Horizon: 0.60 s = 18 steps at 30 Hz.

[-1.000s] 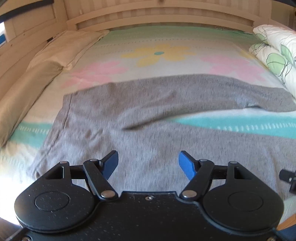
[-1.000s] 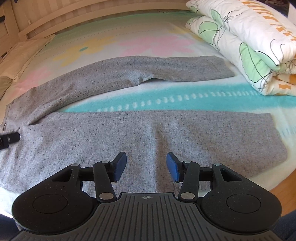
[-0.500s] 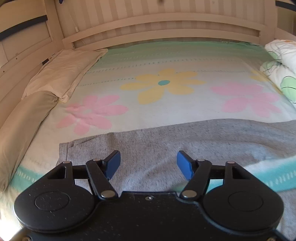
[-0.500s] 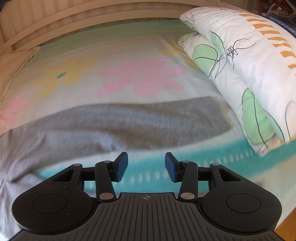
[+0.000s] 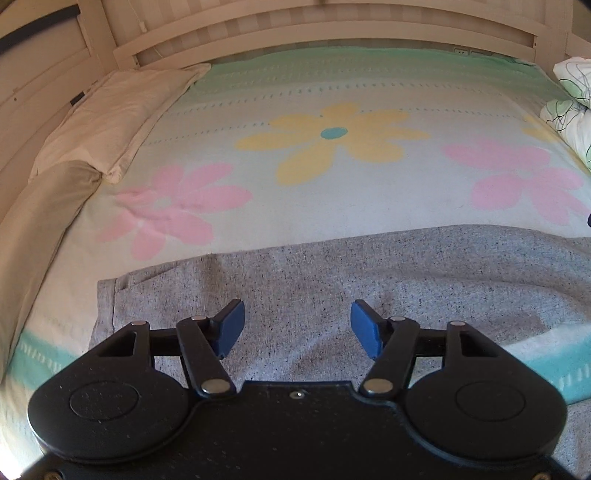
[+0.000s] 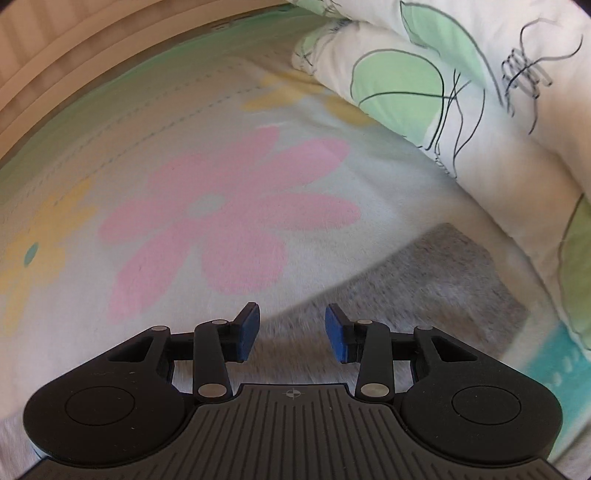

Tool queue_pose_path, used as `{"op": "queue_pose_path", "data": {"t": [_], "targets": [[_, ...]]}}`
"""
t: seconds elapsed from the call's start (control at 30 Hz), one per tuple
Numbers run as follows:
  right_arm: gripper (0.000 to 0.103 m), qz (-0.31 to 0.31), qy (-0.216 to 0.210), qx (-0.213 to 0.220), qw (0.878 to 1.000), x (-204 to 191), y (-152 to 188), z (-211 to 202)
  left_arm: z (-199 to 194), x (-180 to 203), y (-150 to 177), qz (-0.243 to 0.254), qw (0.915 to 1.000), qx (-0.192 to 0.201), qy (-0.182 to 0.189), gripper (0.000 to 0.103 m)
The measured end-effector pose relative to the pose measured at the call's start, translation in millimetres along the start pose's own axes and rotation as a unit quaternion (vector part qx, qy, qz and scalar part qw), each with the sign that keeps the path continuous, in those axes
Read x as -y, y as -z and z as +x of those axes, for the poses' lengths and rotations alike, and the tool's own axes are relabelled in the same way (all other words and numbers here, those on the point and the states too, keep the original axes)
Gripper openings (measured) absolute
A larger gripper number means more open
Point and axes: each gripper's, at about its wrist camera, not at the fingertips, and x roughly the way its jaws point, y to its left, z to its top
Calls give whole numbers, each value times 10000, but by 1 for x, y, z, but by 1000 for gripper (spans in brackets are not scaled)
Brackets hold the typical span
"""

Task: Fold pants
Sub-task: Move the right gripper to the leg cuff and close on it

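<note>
Bed point(image 5: 332, 206) fills view, covered by pale sheet printed with pink and yellow flowers, green band at far edge, teal stripe near front. Cream slatted wooden headboard point(image 5: 332, 33) behind; matching side rail point(image 5: 40, 92) at left. Two beige pillows point(image 5: 114, 110) along left edge. Folded white duvet point(image 6: 461, 92) with green leaf print at right. Warm daylight.

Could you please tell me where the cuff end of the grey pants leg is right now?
In the right wrist view, the cuff lies at right on the blanket, beside the folded duvet.
</note>
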Motion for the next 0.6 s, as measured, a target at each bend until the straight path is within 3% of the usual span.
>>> {"op": "queue_pose_path", "data": {"t": [0.23, 0.33, 0.4, 0.6], "targets": [[39, 250, 485, -306, 9980, 3, 8, 38, 8, -6, -1, -117, 9998, -136, -92, 67], [36, 211, 566, -225, 9979, 1, 13, 38, 8, -4, -1, -66, 9999, -102, -101, 67], [8, 3, 597, -216, 9980, 3, 16, 34, 8, -3, -1, -46, 9999, -105, -97, 67], [2, -1, 197, -285, 9994, 31, 28, -2, 9, -9, -2, -118, 9999, -99, -51, 67]]}}
